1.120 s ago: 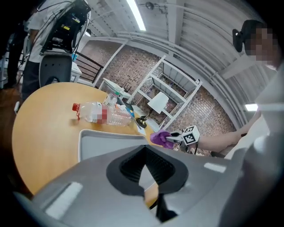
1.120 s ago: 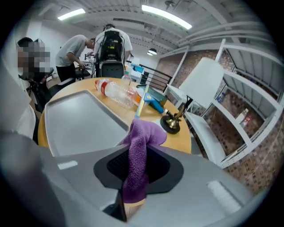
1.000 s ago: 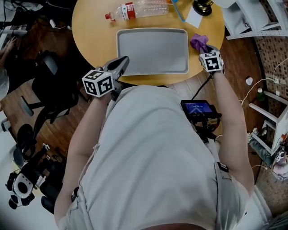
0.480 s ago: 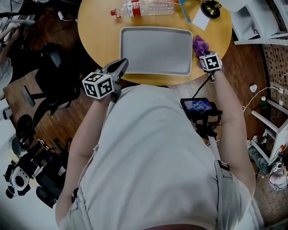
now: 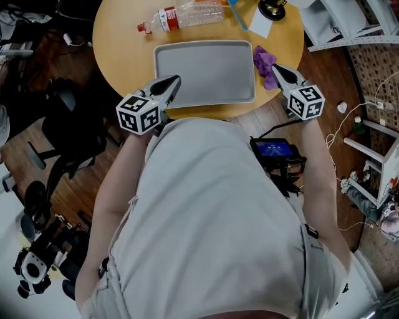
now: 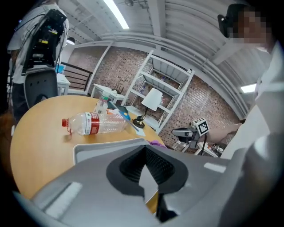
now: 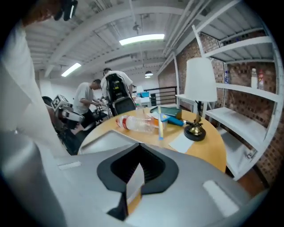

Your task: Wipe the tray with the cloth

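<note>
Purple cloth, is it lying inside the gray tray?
No, the purple cloth lies on the yellow table, just beside the right edge of the tray.

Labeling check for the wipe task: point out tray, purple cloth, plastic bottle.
tray (image 5: 204, 73): head view, bare centre.
purple cloth (image 5: 264, 60): head view, middle of the bunch.
plastic bottle (image 5: 196, 13): head view, clear body.
</note>
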The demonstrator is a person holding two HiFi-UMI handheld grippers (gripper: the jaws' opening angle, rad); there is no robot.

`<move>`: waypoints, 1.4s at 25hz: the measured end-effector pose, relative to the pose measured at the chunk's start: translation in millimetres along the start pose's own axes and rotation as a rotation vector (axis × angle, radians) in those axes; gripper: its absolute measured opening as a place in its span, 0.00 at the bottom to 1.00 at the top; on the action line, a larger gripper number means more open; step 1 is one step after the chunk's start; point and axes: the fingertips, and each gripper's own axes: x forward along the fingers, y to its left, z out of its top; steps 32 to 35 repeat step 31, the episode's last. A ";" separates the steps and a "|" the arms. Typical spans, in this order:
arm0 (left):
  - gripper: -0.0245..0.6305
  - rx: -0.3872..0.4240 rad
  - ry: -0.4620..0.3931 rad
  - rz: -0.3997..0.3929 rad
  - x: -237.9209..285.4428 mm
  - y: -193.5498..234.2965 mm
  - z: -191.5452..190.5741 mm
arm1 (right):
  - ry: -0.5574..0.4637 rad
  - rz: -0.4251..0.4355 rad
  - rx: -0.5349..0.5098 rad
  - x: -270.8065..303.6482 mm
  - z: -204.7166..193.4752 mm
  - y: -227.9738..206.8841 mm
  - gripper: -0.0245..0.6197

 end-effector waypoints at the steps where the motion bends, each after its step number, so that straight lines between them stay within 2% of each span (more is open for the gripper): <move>1: 0.04 0.021 -0.006 -0.011 0.9 -2.3 3.3 | -0.032 0.033 -0.010 -2.1 7.5 15.7 0.04; 5: 0.04 0.098 -0.017 -0.047 3.9 -13.2 16.4 | -0.108 0.128 -0.065 -1.8 28.4 58.8 0.04; 10: 0.04 0.082 -0.031 -0.074 1.8 -15.3 18.1 | -0.112 0.181 -0.110 2.2 34.5 92.3 0.04; 20: 0.04 0.038 -0.044 -0.062 -13.5 2.5 12.0 | -0.088 0.195 -0.141 12.8 40.4 110.6 0.04; 35: 0.04 0.034 -0.037 -0.056 -23.7 6.6 6.9 | -0.101 0.202 -0.146 15.5 41.9 120.0 0.04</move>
